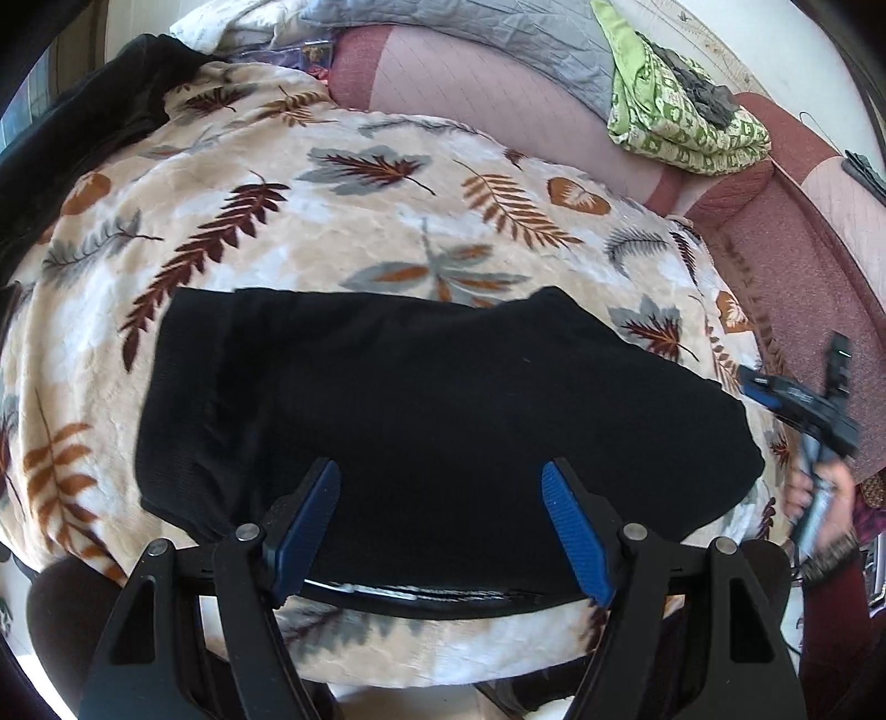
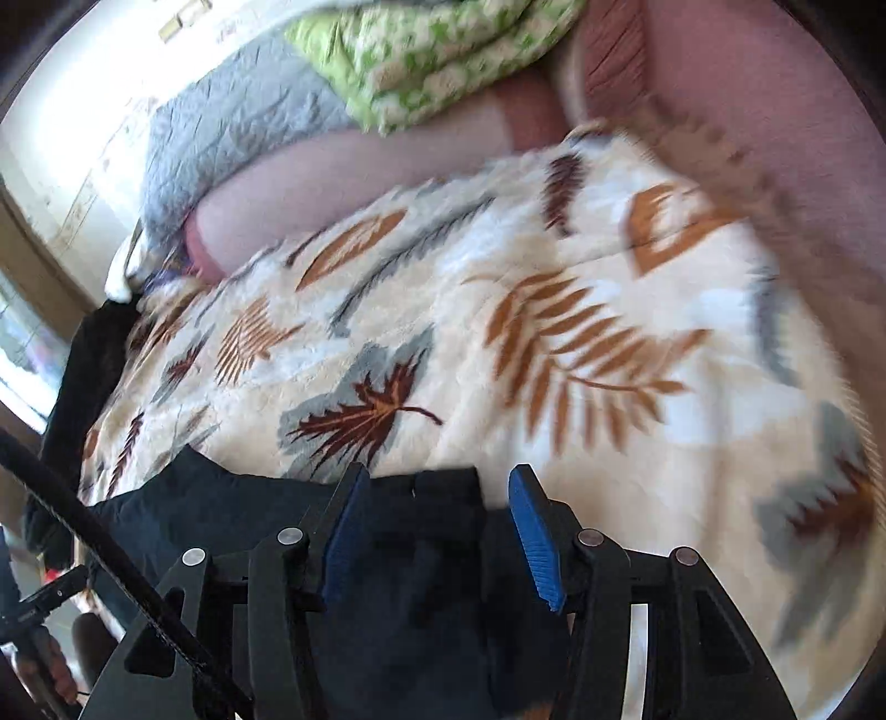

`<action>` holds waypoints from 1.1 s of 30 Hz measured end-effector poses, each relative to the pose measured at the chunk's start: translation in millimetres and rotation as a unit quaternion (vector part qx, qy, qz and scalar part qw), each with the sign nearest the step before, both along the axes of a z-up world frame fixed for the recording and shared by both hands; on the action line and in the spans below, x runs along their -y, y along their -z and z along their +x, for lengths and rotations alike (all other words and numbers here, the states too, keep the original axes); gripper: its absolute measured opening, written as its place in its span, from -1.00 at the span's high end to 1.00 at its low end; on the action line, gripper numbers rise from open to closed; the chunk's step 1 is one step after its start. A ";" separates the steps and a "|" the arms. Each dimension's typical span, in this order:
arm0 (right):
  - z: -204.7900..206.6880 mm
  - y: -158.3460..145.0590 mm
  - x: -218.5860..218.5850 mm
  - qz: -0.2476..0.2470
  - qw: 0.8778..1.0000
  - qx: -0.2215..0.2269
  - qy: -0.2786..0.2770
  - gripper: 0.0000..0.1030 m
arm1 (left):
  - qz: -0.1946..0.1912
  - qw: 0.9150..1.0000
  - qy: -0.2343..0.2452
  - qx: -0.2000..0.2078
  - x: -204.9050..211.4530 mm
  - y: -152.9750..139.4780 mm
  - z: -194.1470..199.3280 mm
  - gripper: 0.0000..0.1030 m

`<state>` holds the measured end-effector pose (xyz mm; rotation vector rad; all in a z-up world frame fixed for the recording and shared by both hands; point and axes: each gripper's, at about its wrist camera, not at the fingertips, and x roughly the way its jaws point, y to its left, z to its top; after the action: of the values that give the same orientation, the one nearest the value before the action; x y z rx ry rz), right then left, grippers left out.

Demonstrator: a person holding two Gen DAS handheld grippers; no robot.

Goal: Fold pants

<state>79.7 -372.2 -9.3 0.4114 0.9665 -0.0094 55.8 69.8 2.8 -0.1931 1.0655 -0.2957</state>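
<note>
Left wrist view: black pants (image 1: 443,421) lie as a compact, already doubled block on a leaf-print blanket (image 1: 343,221) spread over a reddish sofa (image 1: 803,266). The block sits near the front edge of the blanket, close to the person, presumably so both tools reach it without stretching. Left claw (image 1: 440,482) hangs above the near part of the pants with its blue fingers (image 1: 307,526) spread wide and nothing between them; it does not appear to touch the cloth. Right claw (image 1: 797,393) shows at the right edge of this view, off the pants' right end and blurred; its state cannot be read here.

Right wrist view: right claw (image 2: 440,493) is moderately open, its blue fingers (image 2: 534,537) framing a corner of the pants (image 2: 232,498). Dark cloth fills the gap below the tips, but the fingers are not closed on it; whether they rest on the fabric cannot be told through the blur.

Judgement: the fold looks largely done, with both tools standing off. What remains is probably a final fold or squaring of the edges.

Bedding, noted only: a grey quilt (image 1: 470,39) and a green patterned cloth (image 1: 675,116) lie on the sofa behind, well apart from the pants.
</note>
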 end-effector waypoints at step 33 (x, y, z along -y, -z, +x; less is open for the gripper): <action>-114.0 -3.3 47.2 0.173 0.974 0.024 0.147 -0.07 | 0.027 0.992 0.124 0.013 98.2 -15.1 16.7 -0.45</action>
<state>-34.3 -419.4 -6.0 0.8702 0.8522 -0.0993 72.5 -28.4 17.8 -0.0075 1.0715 -0.4899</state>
